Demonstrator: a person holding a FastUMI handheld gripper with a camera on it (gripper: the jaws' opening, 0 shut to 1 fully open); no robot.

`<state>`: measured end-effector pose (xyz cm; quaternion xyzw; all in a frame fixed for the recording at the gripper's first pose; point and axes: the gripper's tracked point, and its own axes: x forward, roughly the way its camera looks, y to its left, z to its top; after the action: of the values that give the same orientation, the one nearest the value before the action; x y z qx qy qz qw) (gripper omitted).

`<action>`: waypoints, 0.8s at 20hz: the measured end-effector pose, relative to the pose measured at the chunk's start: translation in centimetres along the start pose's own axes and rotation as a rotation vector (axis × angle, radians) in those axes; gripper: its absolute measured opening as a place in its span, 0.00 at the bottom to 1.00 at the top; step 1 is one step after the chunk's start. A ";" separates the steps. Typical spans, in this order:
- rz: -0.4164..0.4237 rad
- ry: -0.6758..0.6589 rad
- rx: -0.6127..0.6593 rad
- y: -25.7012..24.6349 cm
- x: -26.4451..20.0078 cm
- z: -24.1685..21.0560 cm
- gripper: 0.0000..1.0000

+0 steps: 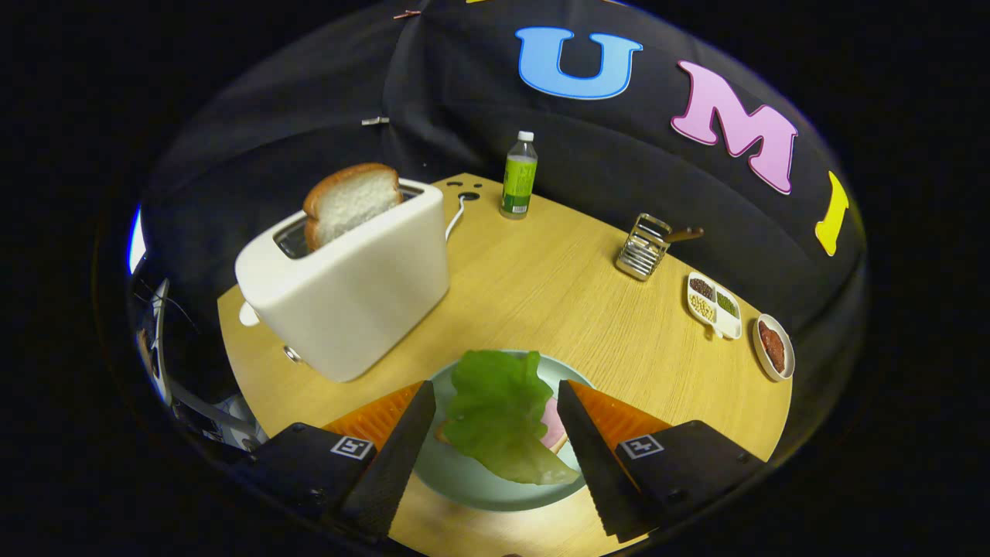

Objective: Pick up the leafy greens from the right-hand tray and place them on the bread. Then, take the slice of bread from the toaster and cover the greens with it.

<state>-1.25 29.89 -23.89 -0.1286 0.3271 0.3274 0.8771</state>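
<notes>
A green lettuce leaf [499, 418] lies on a pale round plate [472, 483], between my fingers. It covers a pink slice [554, 427] and a bit of bread crust at its left edge. My gripper [495, 393] hangs over the plate, open, with a gap on each side of the leaf. Neither finger presses on it. Beyond the plate to the left stands a white toaster [348, 305]. A slice of bread [352, 203] sticks up out of its slot.
The wooden table [541, 286] carries a green bottle [518, 176] at the back, a small metal rack [643, 247], a divided dish of beans [714, 305] and a small dish of red food [773, 346] to the right. The toaster's cord [456, 213] runs to the back.
</notes>
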 end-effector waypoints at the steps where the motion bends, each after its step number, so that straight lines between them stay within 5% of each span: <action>1: 0.011 -0.031 0.005 0.7 -0.8 1.5 0.99; 8: 0.122 -0.187 0.019 6.8 -4.0 10.9 0.99; 16: 0.156 -0.214 0.045 11.6 -1.2 15.4 0.99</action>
<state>-2.00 44.84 -11.64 -0.0474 0.2481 0.3991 0.8814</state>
